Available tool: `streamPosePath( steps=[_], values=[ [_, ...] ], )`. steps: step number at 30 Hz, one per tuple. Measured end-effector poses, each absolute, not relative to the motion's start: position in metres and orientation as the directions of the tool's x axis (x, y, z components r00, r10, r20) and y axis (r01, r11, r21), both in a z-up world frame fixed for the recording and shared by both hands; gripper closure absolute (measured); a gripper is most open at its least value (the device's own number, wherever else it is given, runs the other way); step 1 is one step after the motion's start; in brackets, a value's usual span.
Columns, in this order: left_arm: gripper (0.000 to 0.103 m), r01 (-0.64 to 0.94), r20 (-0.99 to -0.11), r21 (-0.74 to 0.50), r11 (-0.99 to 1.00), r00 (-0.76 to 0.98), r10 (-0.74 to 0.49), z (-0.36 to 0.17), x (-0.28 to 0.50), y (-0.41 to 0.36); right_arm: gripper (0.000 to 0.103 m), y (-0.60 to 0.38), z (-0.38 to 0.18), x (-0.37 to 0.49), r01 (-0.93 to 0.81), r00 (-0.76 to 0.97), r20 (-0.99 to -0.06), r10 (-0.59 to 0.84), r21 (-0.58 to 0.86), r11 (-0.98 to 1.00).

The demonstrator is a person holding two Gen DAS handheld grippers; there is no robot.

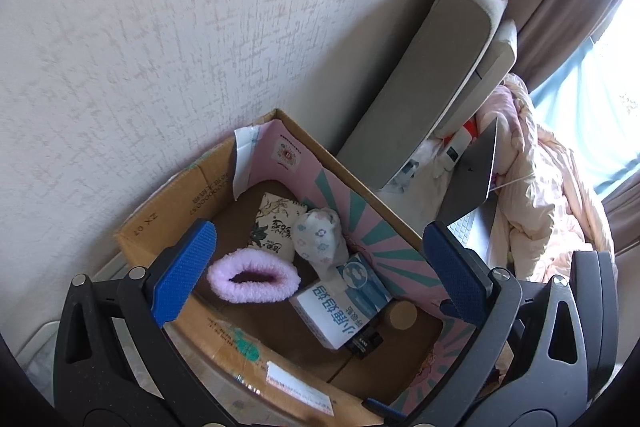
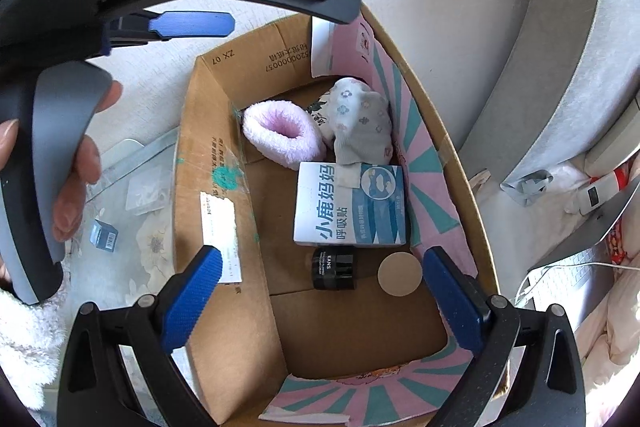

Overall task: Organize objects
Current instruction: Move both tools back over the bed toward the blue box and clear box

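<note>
Both grippers above open cardboard box (image 2: 208, 147) against wall. Left gripper (image 1: 320, 267) fingers spread wide, empty. Right gripper (image 2: 320, 291) fingers likewise released, empty. Inside box: pink fuzzy sock (image 2: 280, 135), floral sock (image 2: 360, 123), blue-white carton (image 2: 352, 207), black jar (image 2: 334, 267).

Brown cardboard box (image 2: 192, 163), fluffy pink slipper (image 2: 280, 135), flower-print sock (image 2: 362, 123), blue-white carton (image 2: 350, 205)

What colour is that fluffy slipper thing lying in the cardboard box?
The fluffy slipper is pale lilac-pink, darker inside its opening. It shows best in the right wrist view.
</note>
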State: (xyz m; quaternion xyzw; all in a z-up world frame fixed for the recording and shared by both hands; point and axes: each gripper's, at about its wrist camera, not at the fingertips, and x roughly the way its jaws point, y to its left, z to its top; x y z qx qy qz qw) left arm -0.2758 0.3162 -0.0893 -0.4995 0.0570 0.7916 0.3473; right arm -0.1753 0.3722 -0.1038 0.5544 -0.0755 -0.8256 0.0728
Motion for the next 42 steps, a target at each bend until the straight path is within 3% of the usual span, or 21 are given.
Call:
streamPosePath(
  steps=[10, 24, 42],
  values=[
    [0.0, -0.575, -0.797, -0.229, -0.785, -0.352, 0.49, -0.041, -0.25, 0.272, 0.003, 0.361, -0.064, -0.164, 0.052, -0.433, -0.881, -0.19, 0.186, -0.981],
    [0.0, -0.42, -0.715, -0.252, -0.872, -0.526, 0.46, 0.014, -0.199, 0.151, 0.003, 0.342, -0.017, -0.155, 0.137, -0.508, -0.828, -0.24, 0.197, -0.971],
    [0.0, -0.205, -0.615, -0.177, -0.963, -0.74, 0.271, 0.049, -0.118, 0.02, 0.003, 0.263, 0.043, -0.153, 0.295, -0.62, -0.717, -0.318, 0.162, -0.942]
  ],
)
